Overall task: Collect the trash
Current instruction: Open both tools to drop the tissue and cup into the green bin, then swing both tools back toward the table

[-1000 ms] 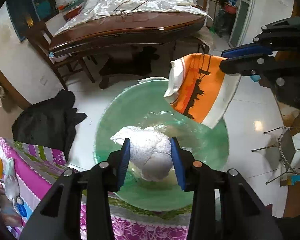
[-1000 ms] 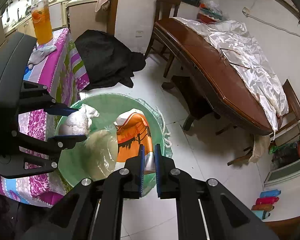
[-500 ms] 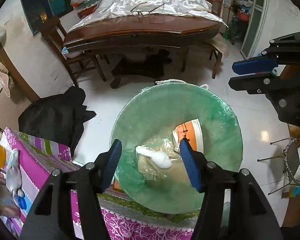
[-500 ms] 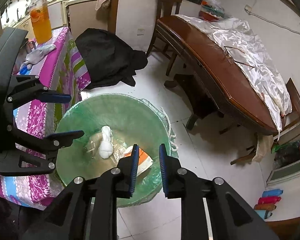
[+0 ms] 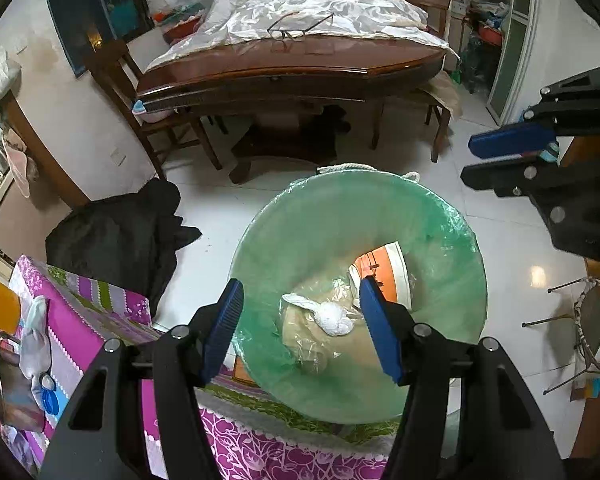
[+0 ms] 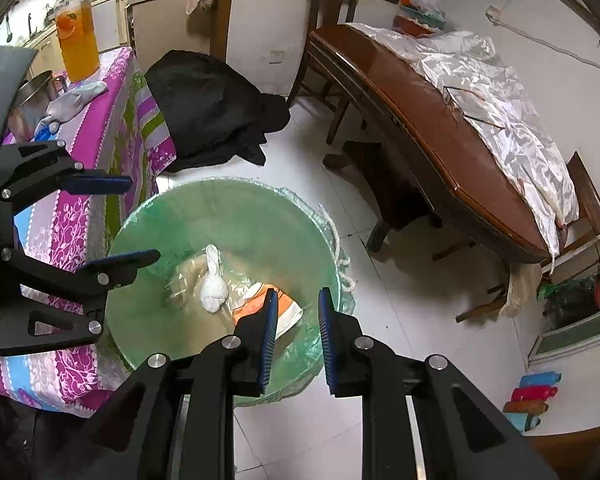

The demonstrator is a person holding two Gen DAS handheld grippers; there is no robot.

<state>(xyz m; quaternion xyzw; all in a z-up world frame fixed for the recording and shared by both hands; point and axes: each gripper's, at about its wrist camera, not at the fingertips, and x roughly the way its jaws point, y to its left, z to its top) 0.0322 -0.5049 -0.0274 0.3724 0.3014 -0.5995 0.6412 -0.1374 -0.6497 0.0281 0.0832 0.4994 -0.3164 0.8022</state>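
Note:
A bin lined with a green bag [image 5: 440, 216] [image 6: 148, 232] stands on the floor by the table. Inside lie a white crumpled tissue [image 5: 332, 314] [image 6: 214, 286], an orange-and-white wrapper [image 5: 388, 272] [image 6: 256, 306] and a clear plastic bag [image 5: 308, 336]. My left gripper [image 5: 300, 316] is open and empty above the bin; it also shows in the right wrist view [image 6: 118, 220]. My right gripper [image 6: 296, 316] is open and empty over the bin's near rim; it also shows in the left wrist view [image 5: 500, 156].
A table with a purple patterned cloth [image 6: 112, 120] holds an orange drink bottle [image 6: 76, 36], a metal pot [image 6: 32, 96] and a rag [image 6: 76, 98]. A black cloth heap [image 5: 116, 236] lies on the floor. A large wooden table [image 5: 292, 68] stands beyond.
My left gripper opened and dropped the white tissue into the bin. My right gripper opened and dropped the orange-and-white wrapper into the bin. Both grippers have lifted a little.

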